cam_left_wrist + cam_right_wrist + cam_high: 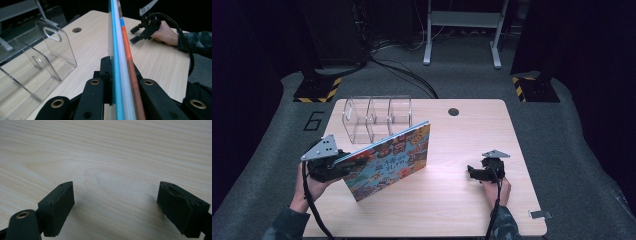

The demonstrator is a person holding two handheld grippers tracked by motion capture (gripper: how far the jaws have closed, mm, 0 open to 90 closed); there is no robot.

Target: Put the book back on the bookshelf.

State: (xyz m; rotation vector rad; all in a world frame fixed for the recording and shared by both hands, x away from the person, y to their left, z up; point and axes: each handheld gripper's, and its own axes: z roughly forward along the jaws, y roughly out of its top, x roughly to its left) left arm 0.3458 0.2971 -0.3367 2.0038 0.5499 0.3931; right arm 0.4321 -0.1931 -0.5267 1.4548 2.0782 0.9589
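Edgewise, flat glossy picture book [389,162] — pale woodgrain table [462,210]

The high view looks forward and down on the table [462,200]. Both gripper views sit close along their jaws; all share its wood.

Dark lab, tripod bases [317,89], floor cables [404,72]
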